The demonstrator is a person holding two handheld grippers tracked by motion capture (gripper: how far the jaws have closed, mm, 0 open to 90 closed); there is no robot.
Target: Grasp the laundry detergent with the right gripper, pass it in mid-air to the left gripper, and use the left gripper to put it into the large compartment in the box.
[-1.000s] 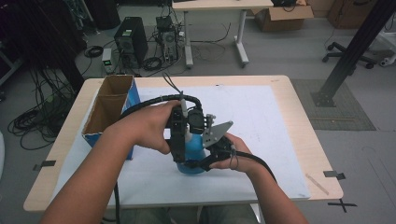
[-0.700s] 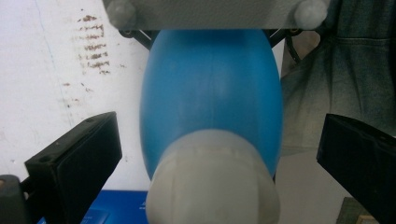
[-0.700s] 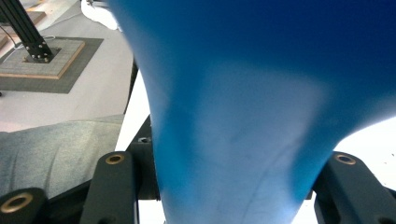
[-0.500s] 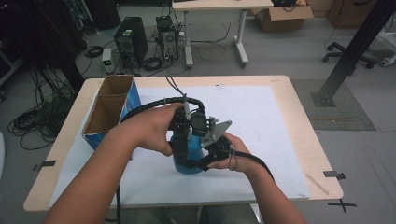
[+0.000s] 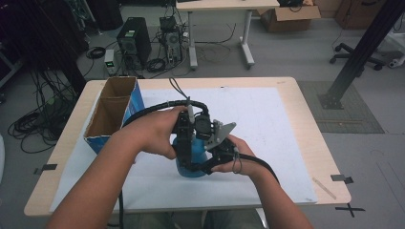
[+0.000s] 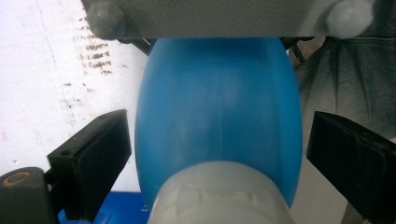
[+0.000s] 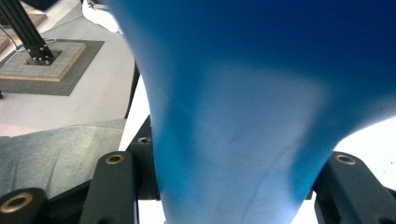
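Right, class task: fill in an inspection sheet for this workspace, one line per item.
Surface: wooden table under a white sheet.
Job's things: blue bottle with a pale cap, held above the sheet.
Clutter: open cardboard box at the table's left.
Grippers: right gripper clamped on the bottle; left gripper jaws just been closing, astride it, gaps showing.
Cables: black gripper cable.
Surroundings: computer tower, office chair, floor wiring.

Both forearms converge mid-desk, left gripper (image 5: pixel 184 143) jaws just closing inward, right gripper (image 5: pixel 210 160) clamped tight.
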